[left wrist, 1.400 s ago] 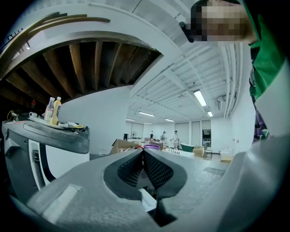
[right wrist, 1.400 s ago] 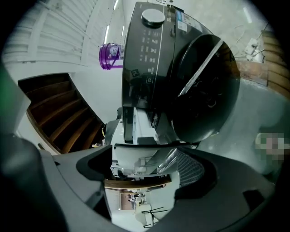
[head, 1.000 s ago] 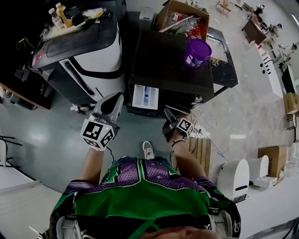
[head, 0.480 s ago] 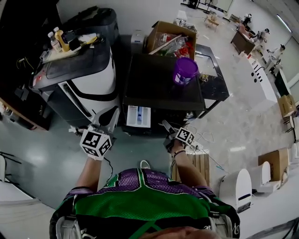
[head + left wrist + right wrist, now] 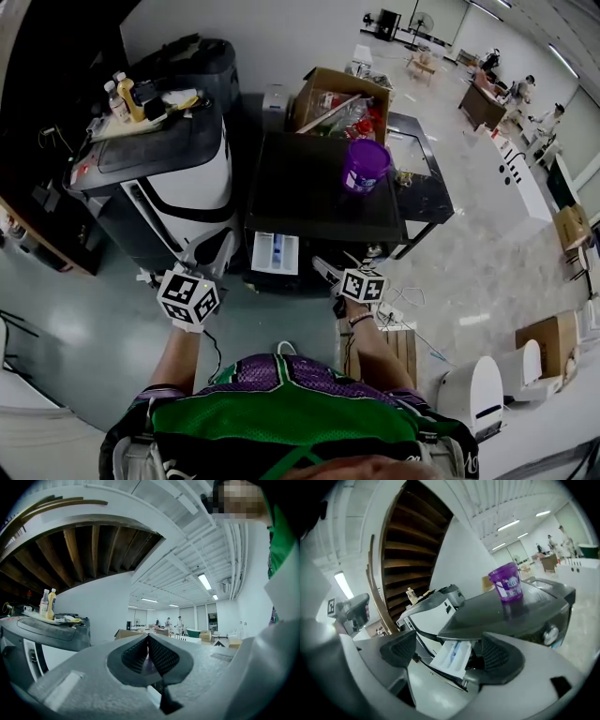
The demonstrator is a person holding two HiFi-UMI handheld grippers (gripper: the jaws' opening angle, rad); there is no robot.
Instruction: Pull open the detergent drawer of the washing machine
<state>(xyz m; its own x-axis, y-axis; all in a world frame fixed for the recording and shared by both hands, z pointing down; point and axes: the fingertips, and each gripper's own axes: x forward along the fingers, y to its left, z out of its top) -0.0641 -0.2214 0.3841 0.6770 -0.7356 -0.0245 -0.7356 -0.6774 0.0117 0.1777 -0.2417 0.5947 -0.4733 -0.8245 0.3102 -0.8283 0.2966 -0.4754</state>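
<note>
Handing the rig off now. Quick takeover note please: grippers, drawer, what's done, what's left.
Left gripper: shut, empty, held off to the left of the drawer.
Right gripper: open, empty; the drawer shows beyond its jaws, not gripped.
Detergent drawer: pulled out from the washing machine front, compartments showing.
Purple tub stands on the machine's top.
Done: drawer is open.
Left: nothing apparent.

Washing machine (image 5: 323, 192): black top. Detergent drawer (image 5: 276, 253) white, blue inside; tub (image 5: 365, 167) purple with white label. Left gripper (image 5: 220, 248) and right gripper (image 5: 323, 268) grey, cubes carrying black-and-white square markers; shirt (image 5: 281, 394) green and purple.
</note>
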